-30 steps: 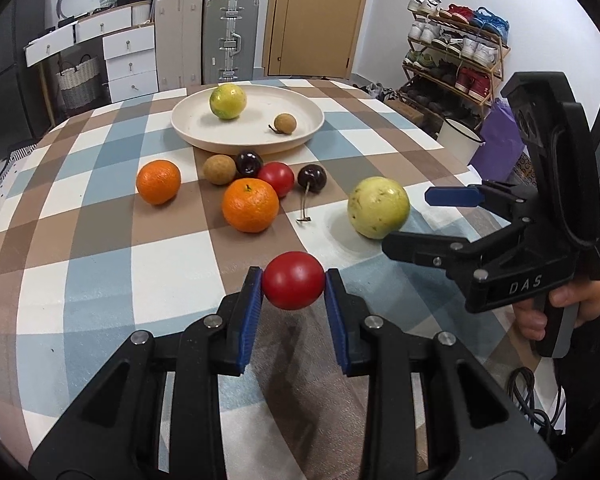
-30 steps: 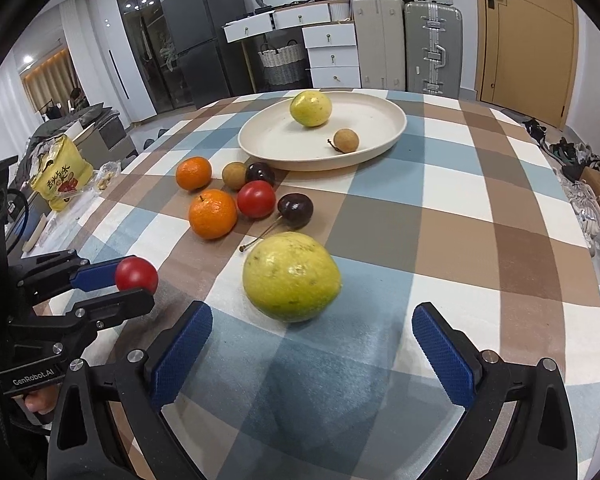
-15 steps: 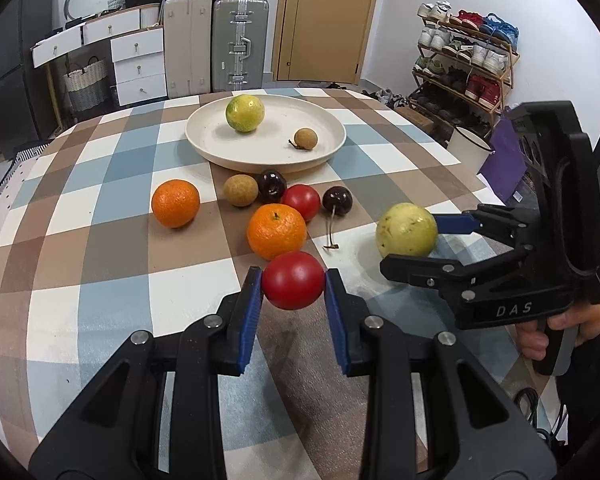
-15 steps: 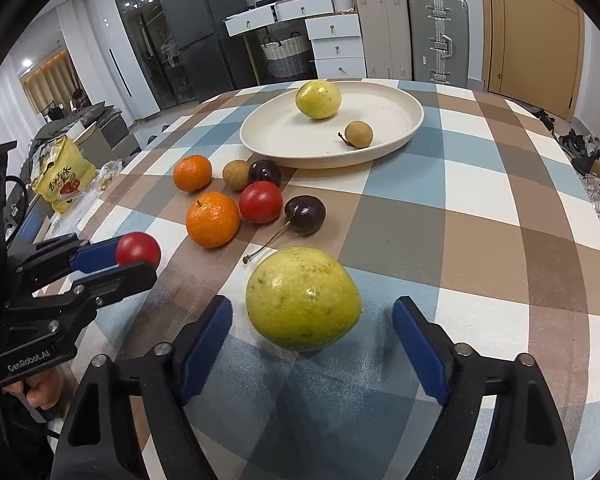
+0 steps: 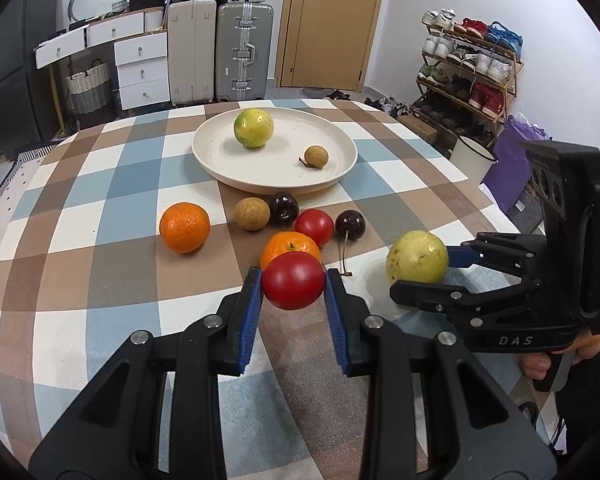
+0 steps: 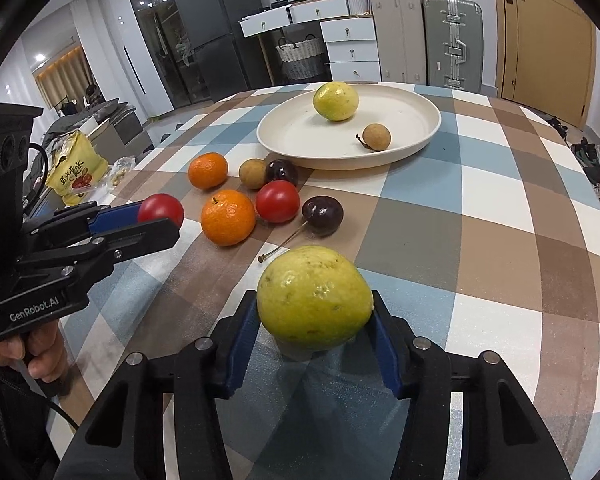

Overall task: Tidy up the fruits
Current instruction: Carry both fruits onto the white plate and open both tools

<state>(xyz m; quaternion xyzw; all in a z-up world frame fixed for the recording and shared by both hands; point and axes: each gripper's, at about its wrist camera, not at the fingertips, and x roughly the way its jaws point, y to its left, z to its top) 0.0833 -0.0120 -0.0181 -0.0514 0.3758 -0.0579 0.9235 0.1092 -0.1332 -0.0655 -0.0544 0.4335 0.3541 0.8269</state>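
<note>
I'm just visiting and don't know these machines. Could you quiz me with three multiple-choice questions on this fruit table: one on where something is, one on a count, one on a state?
1. Where is the yellow-green fruit nearest the right gripper?
A. On the plate
B. Between its fingers
C. On the floor

2. How many fruits lie in the cream plate?
A. Two
B. Four
C. None

3. What is the left gripper doing?
A. Empty and wide open
B. Clamping an orange
C. Clamping a red tomato

Answers: 1 B, the closing blue fingers flank it. 2 A, one yellow-green fruit and one small brown one. 3 C, both fingers press its sides.
</note>
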